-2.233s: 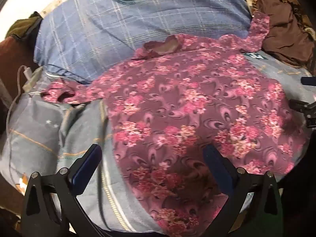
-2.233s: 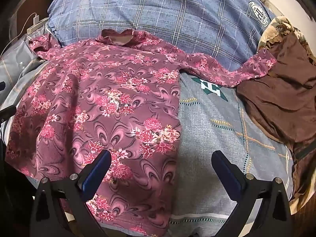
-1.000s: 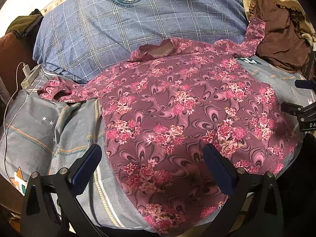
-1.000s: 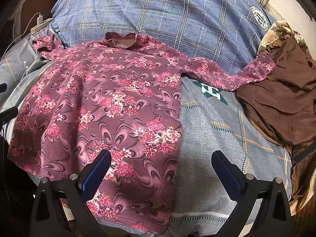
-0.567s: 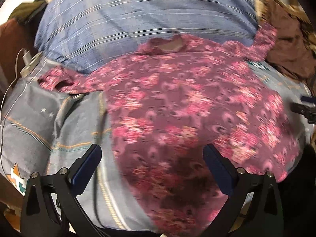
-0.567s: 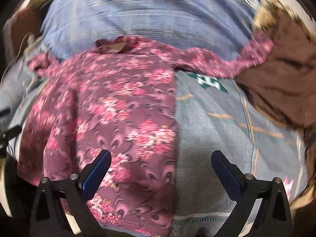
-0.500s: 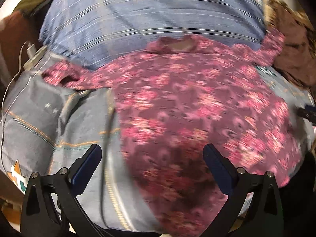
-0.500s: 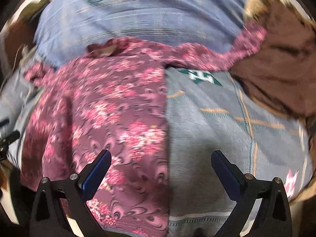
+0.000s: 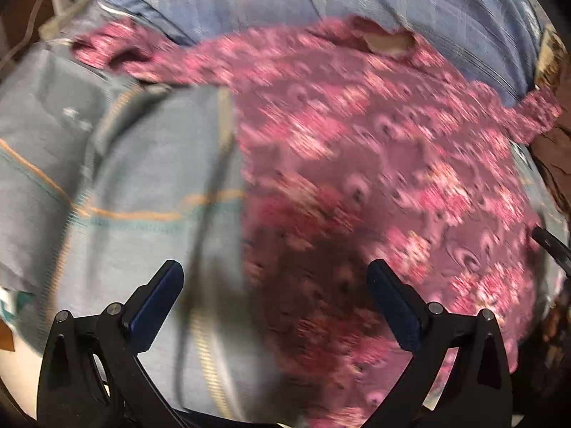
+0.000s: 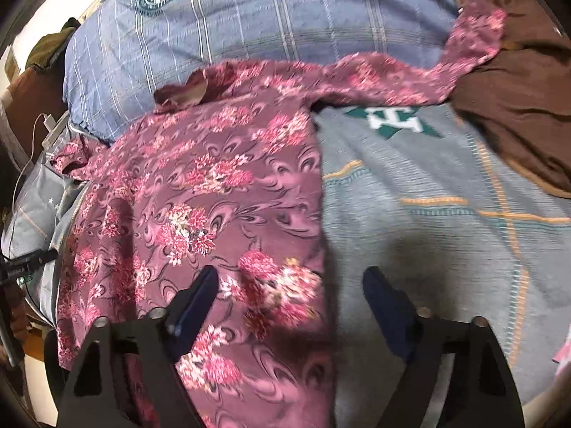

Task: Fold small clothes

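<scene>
Now, spread flat across the grey bedspread (image 10: 446, 235): floral shirt (image 10: 200, 207), collar up against the blue plaid pillow (image 10: 249, 28), one sleeve stretched out toward the brown garment (image 10: 517, 100). Down low over the hem, right gripper (image 10: 291, 285), jaws wide apart, empty, straddling the shirt's side edge — one finger over the flowered cloth, the other over bare bedspread. Over on the far side, left gripper (image 9: 274, 280), spread just as wide, nothing pinched, likewise astride the opposite edge: shirt under one finger, bedspread under the other. Blurred view there, so contact with the fabric impossible to call. Beyond the other sleeve, tucked beside the pillow, a white charger and cable (image 10: 50, 125).
</scene>
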`<state>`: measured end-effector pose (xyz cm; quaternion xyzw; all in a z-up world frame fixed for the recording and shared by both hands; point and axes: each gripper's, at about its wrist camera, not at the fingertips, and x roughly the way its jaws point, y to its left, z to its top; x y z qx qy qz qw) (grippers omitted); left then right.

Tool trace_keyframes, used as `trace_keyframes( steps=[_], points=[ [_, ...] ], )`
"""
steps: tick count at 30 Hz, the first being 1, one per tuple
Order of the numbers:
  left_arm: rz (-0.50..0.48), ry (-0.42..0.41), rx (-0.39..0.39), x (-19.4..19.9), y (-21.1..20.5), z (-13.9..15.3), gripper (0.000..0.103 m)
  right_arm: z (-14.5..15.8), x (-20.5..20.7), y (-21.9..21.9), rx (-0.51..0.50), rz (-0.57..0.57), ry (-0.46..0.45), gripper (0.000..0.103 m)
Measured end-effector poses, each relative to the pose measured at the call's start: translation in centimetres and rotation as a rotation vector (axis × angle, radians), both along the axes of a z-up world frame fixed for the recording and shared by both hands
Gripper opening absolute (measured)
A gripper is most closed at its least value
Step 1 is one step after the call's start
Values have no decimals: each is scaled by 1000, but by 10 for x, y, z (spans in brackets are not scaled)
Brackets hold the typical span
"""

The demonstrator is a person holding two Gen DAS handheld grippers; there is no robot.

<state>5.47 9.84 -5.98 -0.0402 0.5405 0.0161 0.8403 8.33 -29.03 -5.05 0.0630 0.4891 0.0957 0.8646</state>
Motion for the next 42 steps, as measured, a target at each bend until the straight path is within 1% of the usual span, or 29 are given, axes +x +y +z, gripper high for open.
trace_keyframes(
  steps=[1,2,3,4,5,6,8,9,10,12,15,16,18,20,23,24,26,28,29,30,31,32,33,34,35,37,39,40,42],
  points=[
    [-13,9,-9,-1,-5,-2,103,-3,2,2,11,5,6,69],
    [-29,17,-19,-1,-10,-3,103,-5,3,4,25,12,1,61],
    [-39,25,-24,-1,-15,-3,103,-4,3,5,30,19,-16,56],
    [-48,28,-20,-1,-19,-3,103,-4,2,8,34,35,-28,39],
    [-50,28,-15,0,-20,-3,103,-3,3,9,26,39,-25,11],
    [-48,25,-11,0,-19,0,103,-3,4,9,14,45,-17,5],
    [-31,14,-20,0,-13,6,103,4,4,4,16,59,-36,5],
    [-15,8,-26,-1,-8,9,103,10,2,-2,-1,43,-63,5],
    [11,4,-40,-1,-1,13,103,12,4,-8,1,26,-66,5],
    [44,8,-67,-1,11,16,103,7,10,-23,32,-24,-25,5],
    [64,42,-99,-3,18,12,103,-1,9,-25,59,-41,3,7],
    [61,55,-112,-5,19,11,103,-1,7,-24,65,-42,2,12],
    [43,78,-133,-12,17,7,103,0,0,-23,87,-42,-1,14],
    [24,105,-146,-20,11,3,103,1,-8,-25,107,-43,-1,23],
    [-11,169,-187,-31,-1,-9,103,0,-26,-33,124,-43,17,30],
    [-17,191,-202,-35,-4,-13,103,0,-30,-35,128,-41,23,31],
    [-21,244,-243,-44,-11,-24,103,-3,-42,-39,132,-34,41,37],
    [-15,205,-225,-53,-16,-22,103,-7,-50,-40,130,-30,51,38],
    [-21,196,-238,-56,-19,-21,103,-9,-54,-39,124,-20,52,38],
    [-17,190,-242,-58,-21,-21,94,-10,-57,-38,115,-15,43,38],
    [-8,161,-222,-61,-23,-17,86,-9,-58,-35,94,-9,28,36],
    [-10,144,-192,-61,-26,-14,60,-9,-58,-32,74,2,22,23],
    [-15,132,-163,-61,-27,-10,26,-8,-57,-30,60,11,20,10],
    [-14,131,-148,-60,-27,-7,13,-6,-56,-26,41,24,19,4],
    [0,133,-153,-60,-22,-4,10,-3,-56,-25,35,29,14,4],
    [44,110,-122,-63,-9,5,7,14,-60,-28,59,38,-27,4],
    [76,83,-46,-70,2,11,7,34,-66,-35,96,32,-72,4],
    [85,85,-11,-72,7,10,7,40,-67,-39,105,24,-78,4],
    [105,125,40,-71,14,1,7,38,-69,-46,121,5,-65,4]
  ],
)
